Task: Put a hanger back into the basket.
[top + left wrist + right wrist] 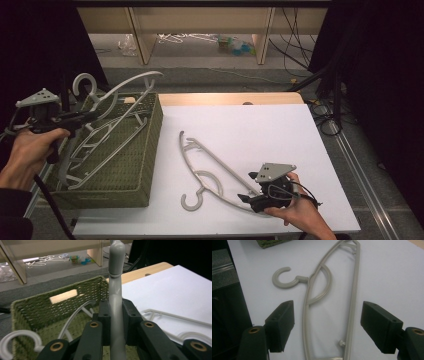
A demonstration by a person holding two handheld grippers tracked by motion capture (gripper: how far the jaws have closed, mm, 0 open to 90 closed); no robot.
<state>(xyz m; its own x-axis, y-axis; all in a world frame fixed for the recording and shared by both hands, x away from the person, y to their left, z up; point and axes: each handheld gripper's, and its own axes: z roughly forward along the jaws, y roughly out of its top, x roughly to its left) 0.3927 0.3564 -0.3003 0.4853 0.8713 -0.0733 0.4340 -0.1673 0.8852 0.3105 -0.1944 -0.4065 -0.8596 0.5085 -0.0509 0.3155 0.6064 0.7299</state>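
My left gripper (86, 118) is shut on one end of a grey plastic hanger (135, 80) and holds it above the green woven basket (150, 150). In the left gripper view the hanger's arm (116, 300) runs up between the pressed pads (103, 315), with the basket (37, 310) below. Several grey hangers (95, 145) lie inside the basket. Another grey hanger (210, 165) lies flat on the white table sheet. My right gripper (246, 198) is open at its near end. In the right gripper view the hanger (355, 290) lies between the wide-open jaws of that gripper (328, 325), untouched.
The white sheet (260, 130) covers the table, with a strip of bare wood (225, 98) at its far edge. The basket stands at the table's left side. Beyond the table, wooden shelf legs (142, 45) and clutter stand on the floor; cables (320, 115) hang at the right.
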